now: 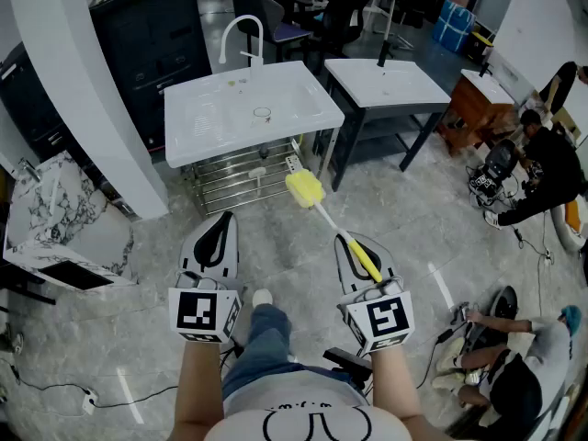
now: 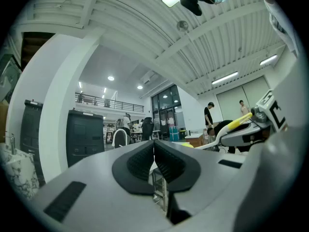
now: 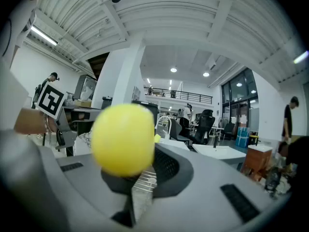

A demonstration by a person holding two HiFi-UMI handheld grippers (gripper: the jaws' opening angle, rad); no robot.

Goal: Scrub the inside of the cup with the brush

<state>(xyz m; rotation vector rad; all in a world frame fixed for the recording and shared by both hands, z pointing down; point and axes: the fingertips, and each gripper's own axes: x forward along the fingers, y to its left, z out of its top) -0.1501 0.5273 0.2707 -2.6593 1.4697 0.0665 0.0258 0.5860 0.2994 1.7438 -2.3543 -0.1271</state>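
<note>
Yellow is what jumps out first: the brush (image 1: 333, 226) has a yellow sponge head and a yellow grip with a white stem between them. Our right gripper (image 1: 360, 251) is clamped on that grip. The brush sticks out far and to the left, and its head hangs over the floor just near of the white sink unit (image 1: 202, 122). In the right gripper view the sponge head (image 3: 123, 139) sits right in front of the lens and covers most of the left jaw.

Our left gripper (image 1: 213, 237) is level beside it, well apart from the brush, with the jaws pressed together and nothing between them. The left gripper view shows the two ribbed pads (image 2: 140, 161) meeting.

The sink unit has a curved white faucet (image 1: 241, 35) at its far edge and a chrome rack (image 1: 239, 177) underneath. A second white table (image 1: 386, 85) stands to its right.
</note>
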